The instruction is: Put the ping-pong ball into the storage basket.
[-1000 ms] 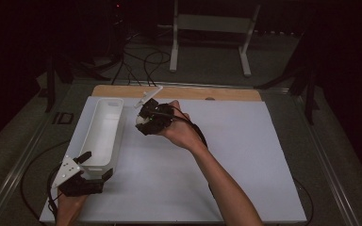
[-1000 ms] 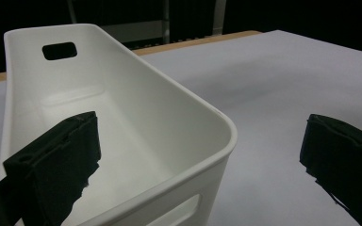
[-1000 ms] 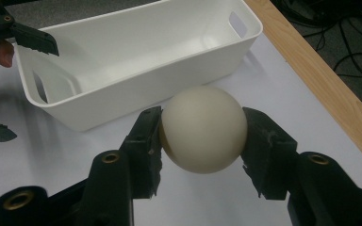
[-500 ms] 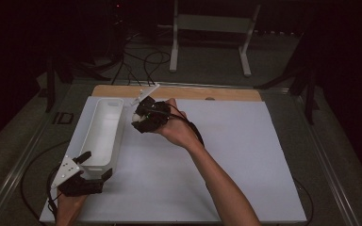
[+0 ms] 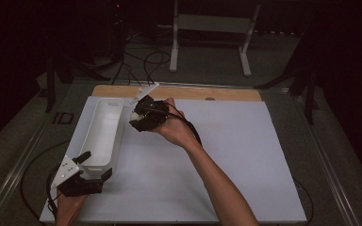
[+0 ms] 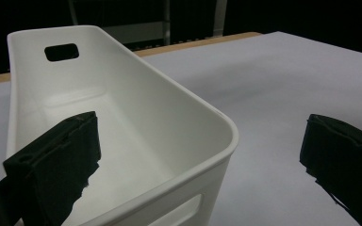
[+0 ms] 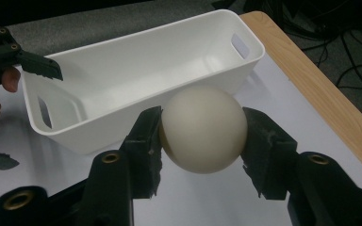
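Ball (image 7: 202, 129) | clamped in right gripper (image 7: 202, 136); beside white bin (image 7: 136, 70)

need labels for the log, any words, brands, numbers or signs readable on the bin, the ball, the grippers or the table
None can be read.
White bin: plain walls and handle cut-outs, no print.
Cream ball, held in the right gripper: bare surface.
Left gripper: black jaws unmarked; its grey plate bears small dots, not characters.
White table sheet and wooden edge: no text.
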Available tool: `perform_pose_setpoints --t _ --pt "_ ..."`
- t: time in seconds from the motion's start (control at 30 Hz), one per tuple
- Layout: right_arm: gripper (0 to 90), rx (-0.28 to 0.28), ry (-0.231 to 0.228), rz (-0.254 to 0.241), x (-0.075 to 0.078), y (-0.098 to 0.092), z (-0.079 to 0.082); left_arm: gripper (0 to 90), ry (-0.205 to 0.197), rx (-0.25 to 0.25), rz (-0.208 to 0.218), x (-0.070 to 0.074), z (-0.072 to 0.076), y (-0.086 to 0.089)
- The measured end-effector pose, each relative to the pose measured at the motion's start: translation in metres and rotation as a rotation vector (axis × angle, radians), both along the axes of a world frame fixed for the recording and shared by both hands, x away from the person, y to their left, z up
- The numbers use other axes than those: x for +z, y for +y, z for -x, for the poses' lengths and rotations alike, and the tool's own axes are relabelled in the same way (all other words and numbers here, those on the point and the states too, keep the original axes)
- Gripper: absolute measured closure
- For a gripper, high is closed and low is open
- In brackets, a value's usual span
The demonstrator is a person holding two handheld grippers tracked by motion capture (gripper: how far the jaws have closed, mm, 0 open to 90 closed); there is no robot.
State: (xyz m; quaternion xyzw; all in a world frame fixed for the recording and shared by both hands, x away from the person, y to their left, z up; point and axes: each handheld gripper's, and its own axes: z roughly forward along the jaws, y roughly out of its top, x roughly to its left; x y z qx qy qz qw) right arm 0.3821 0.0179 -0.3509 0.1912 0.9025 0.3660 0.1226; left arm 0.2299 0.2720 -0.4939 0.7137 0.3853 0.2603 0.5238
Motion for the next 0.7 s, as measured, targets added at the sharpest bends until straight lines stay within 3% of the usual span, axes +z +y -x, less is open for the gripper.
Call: perform_pose_setpoints --t 0.7 --pt "50.3 -0.005 -0.004 -0.024 -0.0004 0.0066 0.0009 0.0 -0.001 0.0 0.002 0.0002 0.0003 0.0005"
